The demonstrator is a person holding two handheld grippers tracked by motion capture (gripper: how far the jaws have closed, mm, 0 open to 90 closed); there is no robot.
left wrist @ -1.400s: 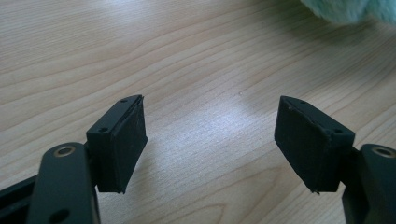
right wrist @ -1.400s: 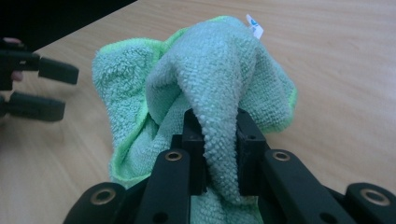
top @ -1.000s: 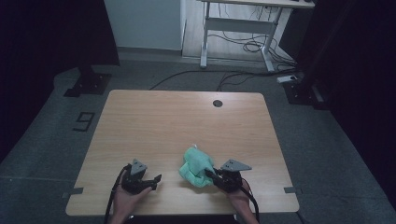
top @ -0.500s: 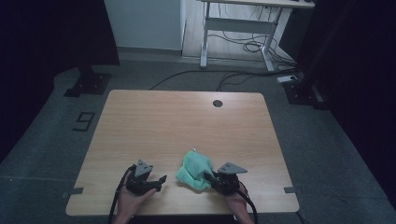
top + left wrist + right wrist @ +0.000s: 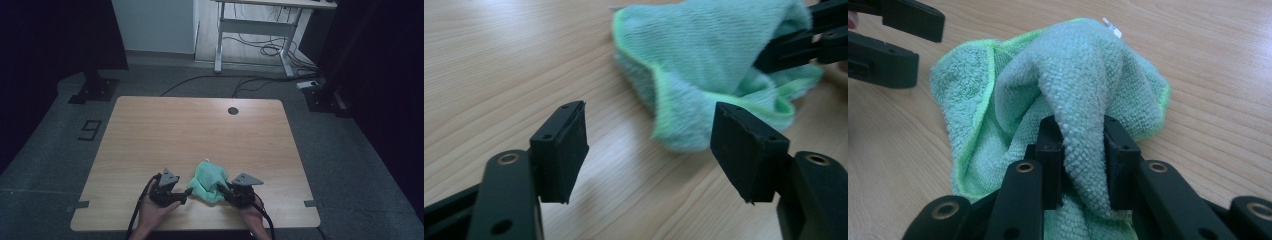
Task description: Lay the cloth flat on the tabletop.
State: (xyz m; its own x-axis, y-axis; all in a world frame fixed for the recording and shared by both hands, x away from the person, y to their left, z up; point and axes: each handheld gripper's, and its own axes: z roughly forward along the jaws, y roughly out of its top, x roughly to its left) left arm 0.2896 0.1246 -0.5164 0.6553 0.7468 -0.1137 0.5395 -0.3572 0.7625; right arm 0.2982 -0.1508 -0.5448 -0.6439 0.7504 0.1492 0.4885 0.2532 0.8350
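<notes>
A rectangular light wooden table (image 5: 150,130) with rounded corners stands on a grey carpeted floor (image 5: 45,150); a small round dark hole (image 5: 233,110) sits near the table's far edge.

A crumpled mint-green microfibre cloth (image 5: 207,180) with a brighter green hem lies on the tabletop close to the near edge, between the two hand-held tools. Seen along the right tool, the cloth (image 5: 1068,90) is bunched into a raised ridge, with a small white tag (image 5: 1112,27) at its far side.

The right gripper (image 5: 226,191), black with a grey three-cornered plate on top, sits to the right of the cloth. Its jaws are narrow and pinch a fold of the cloth between the pads (image 5: 1050,150), and they have just been easing apart slightly while the fold remains clamped.

The left gripper (image 5: 184,196) rests just beside the cloth's left edge. Its jaws stand wide, with bare tabletop between them and the cloth (image 5: 704,65) lying just ahead, untouched by the pads (image 5: 569,145); these jaws have just been closing a little.
</notes>
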